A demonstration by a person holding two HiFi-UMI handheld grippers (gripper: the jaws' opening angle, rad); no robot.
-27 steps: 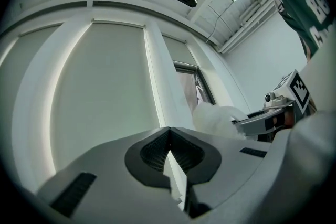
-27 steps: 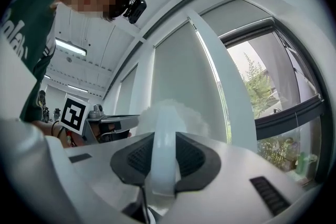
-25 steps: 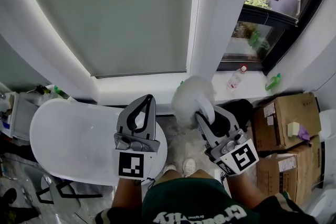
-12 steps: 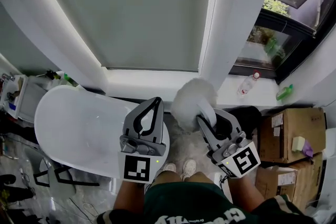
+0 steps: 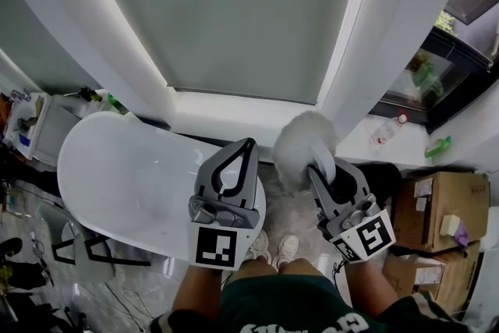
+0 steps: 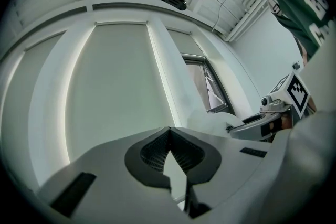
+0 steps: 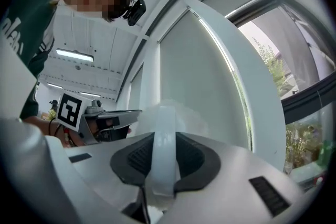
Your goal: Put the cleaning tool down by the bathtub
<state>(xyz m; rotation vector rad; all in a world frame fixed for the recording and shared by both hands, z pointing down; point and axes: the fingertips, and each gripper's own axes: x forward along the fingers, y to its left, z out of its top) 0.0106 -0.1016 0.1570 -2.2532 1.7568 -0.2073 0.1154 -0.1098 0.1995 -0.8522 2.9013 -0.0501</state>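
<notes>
A cleaning tool with a fluffy white head and a flat white handle is held out level over the floor, just right of the white bathtub. My right gripper is shut on that handle, and the fluffy head sticks out past its jaws. My left gripper hovers over the tub's right end; its jaws meet at the tips with nothing between them. In the left gripper view the left gripper points at a pale blind, and the right gripper shows beside it.
Cardboard boxes are stacked at the right. A clear bottle and a green one lie on the window sill. A dark object sits by the boxes. The person's shoes stand below the grippers. Clutter lies left of the tub.
Both grippers have drifted right and a little lower in the head view, the tool staying gripped. The view has swung, so more of the tub's rim and the left side shows.
</notes>
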